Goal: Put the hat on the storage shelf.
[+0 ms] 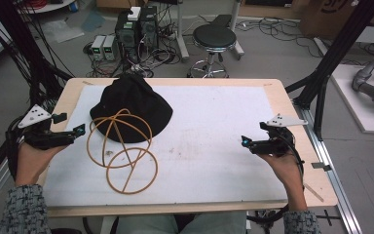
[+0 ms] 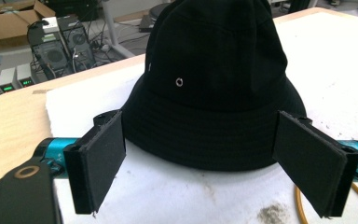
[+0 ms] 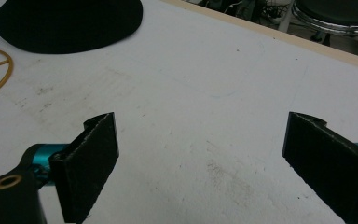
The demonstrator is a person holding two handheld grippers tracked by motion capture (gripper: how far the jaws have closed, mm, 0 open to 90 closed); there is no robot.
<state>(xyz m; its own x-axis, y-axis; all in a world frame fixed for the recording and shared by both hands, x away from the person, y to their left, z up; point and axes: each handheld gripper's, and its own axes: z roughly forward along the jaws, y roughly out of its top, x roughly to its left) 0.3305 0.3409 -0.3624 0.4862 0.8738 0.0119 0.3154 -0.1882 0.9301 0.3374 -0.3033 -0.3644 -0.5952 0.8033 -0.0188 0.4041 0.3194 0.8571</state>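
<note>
A white-topped table [image 1: 214,122] in a cluttered lab carries a black hat [image 2: 214,88] near its far-left corner, resting on an orange wire frame [image 1: 121,151]. Both grippers, left [image 2: 209,161] and right [image 3: 214,163], hover wide open, empty. The hat looks soft, light; its brim suits gripping.

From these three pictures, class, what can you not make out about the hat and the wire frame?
- Hat: its top is cut off by the upper edge of the left gripper view; its far side faces away.
- Frame: in the high view the hat's brim may cover its far loop; in the right gripper view the left edge cuts it off.
</note>
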